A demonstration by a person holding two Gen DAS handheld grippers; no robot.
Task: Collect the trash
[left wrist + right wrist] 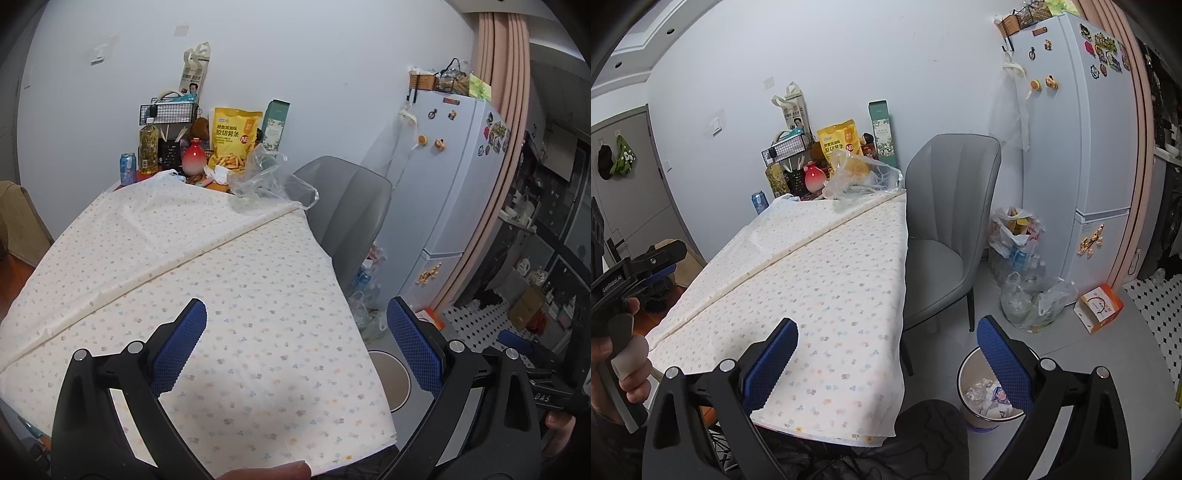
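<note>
While both claws stand wide and empty at the bottom of their frames, the left gripper (295, 350) and right gripper (886, 365) hover over the floral tablecloth (827, 280), probably between pickups. A crumpled clear plastic bag (269, 181), likely trash, lies at upper centre, at the cloth's far end. The waste bin (984, 397), lower right beside the table, holds scraps. "NB" is readable on the yellow snack pouch (233, 136).

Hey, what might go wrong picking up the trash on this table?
The clear plastic bag lies at the table's far end against the yellow snack bag and red vase; reaching there may topple them. The loose tablecloth may snag in the open right tongs.
</note>
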